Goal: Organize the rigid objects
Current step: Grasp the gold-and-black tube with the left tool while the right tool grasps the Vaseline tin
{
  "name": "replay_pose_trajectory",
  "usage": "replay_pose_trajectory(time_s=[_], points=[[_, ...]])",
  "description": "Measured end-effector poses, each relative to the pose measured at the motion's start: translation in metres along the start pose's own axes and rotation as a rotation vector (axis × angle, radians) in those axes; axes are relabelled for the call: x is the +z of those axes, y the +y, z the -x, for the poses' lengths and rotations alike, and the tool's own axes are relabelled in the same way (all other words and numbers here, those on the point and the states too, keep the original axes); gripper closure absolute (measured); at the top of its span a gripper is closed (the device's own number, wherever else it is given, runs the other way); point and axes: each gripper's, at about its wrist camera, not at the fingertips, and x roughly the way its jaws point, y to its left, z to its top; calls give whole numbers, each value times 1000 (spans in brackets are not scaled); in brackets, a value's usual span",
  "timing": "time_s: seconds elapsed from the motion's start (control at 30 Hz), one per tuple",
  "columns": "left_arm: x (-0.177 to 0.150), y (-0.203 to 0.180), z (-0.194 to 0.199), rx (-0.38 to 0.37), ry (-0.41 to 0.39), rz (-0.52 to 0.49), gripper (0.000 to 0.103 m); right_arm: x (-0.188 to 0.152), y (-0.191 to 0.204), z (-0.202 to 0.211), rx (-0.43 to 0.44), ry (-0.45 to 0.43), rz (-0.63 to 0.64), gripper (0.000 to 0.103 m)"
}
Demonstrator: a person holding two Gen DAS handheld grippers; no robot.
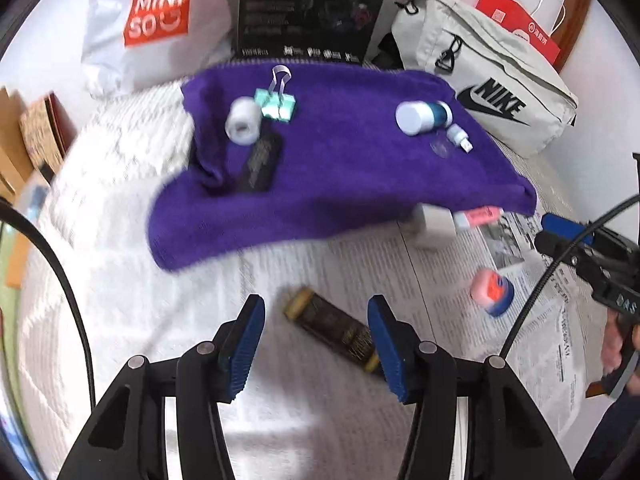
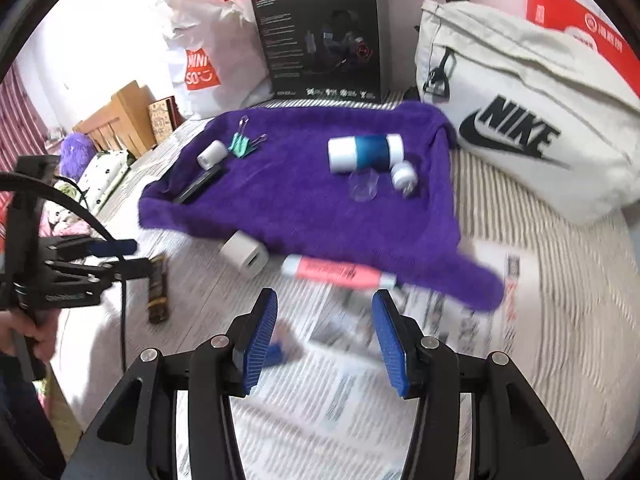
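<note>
L gripper [image 1: 316,334] jaws apart, nothing held | dark tube [image 1: 334,330] lies between/just past its tips, long axis diagonal, L hand nearer | R gripper [image 2: 324,330] apart, empty | pink marker [image 2: 338,271] just beyond, crosswise | purple towel [image 1: 340,168] far.

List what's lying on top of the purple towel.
On the purple towel: a white roll, green binder clips, a black bar, a blue-and-white bottle, a clear cap and a small white piece. Whatever lies under the towel is hidden.
</note>
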Motion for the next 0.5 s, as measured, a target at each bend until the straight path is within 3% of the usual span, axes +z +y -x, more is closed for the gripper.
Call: replay_pose_trajectory(time_s=[0.1,0.2,0.33,0.5], points=[[-4,-5,-10,45,37,6,51,-12,6,2,2,21,16,54],[-3,-13,-15,27,44,4,49,-20,9,5,-9,23,22,53],[-4,-32,-24,109,55,-80,41,-28,9,5,1,31,6,53],[-11,-28,-19,125,48,-105,39,-36,8,4,-4,42,5,53]])
